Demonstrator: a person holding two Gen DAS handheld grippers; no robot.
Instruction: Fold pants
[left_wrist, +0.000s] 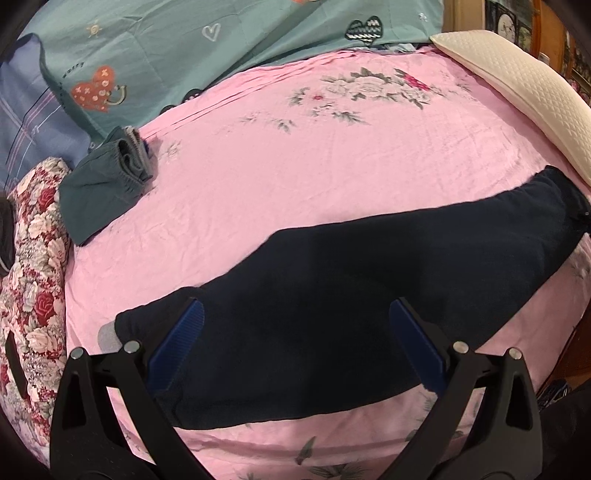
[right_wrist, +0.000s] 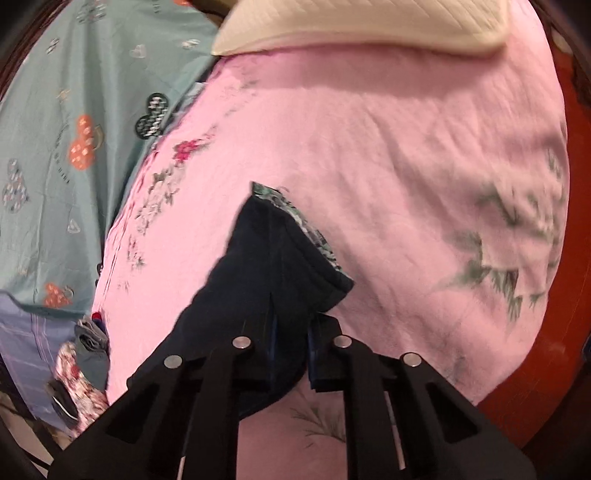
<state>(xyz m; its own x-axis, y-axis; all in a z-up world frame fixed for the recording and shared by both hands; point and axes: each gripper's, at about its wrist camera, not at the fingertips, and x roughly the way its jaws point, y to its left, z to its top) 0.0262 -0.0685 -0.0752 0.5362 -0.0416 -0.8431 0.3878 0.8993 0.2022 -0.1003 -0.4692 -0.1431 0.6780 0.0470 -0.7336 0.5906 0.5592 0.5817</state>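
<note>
Right gripper (right_wrist: 291, 354) pinches the waist end of the dark pants (left_wrist: 369, 273), likely to carry the fold. Left gripper (left_wrist: 295, 332) hangs spread wide over the leg end, empty. Pants span the pink sheet (left_wrist: 295, 155), 8 to 3 o'clock.

No readable text, brand or number is found; tiny lettering printed on the teal quilt (left_wrist: 155, 48) at 11 o'clock stays illegible.

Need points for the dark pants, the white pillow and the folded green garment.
dark pants (left_wrist: 369, 266), left wrist view, middle of the flat cloth on the bed.
white pillow (left_wrist: 517, 85), left wrist view, quilted top face.
folded green garment (left_wrist: 99, 188), left wrist view, flat part below its bunched end.
</note>
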